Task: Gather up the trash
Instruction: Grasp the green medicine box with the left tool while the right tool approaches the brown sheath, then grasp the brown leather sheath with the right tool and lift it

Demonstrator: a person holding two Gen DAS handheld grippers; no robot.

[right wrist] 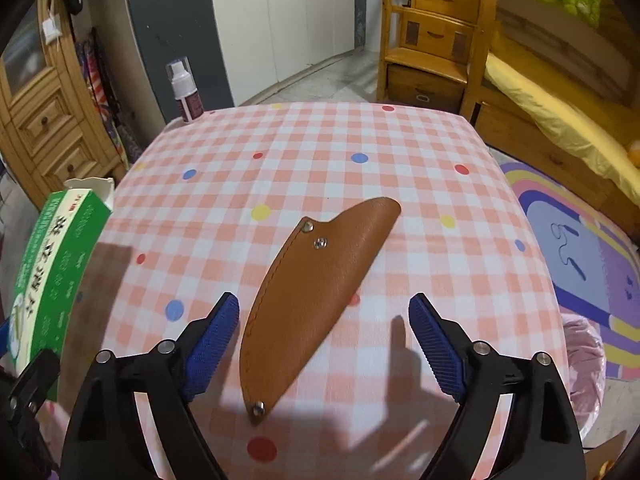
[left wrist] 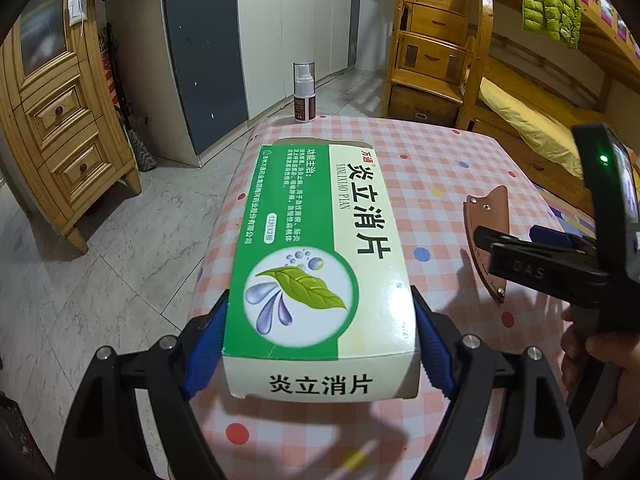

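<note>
Box [left wrist: 320, 264] hides table beneath left claw [left wrist: 320, 344] clamping it; right claw [right wrist: 324, 344] gapes.

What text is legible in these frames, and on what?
"炎立消片": medicine box, top face and near end flap.
"YANLIXIAO PIAN": box top, beside the big characters.
"功能主治:": box top, green band.
"DAS": right gripper, on its body.
Box fine print, spray bottle label: too small to read.

You get even, fairly bright indoor light from above, throwing soft grey shadows onto the checked tablecloth [right wrist: 400, 140] near the grippers. Fisheye distortion bends the far wardrobe [left wrist: 60, 120] and bunk bed [left wrist: 520, 60], corners vignette black, and the left wardrobe blurs slightly.
</note>
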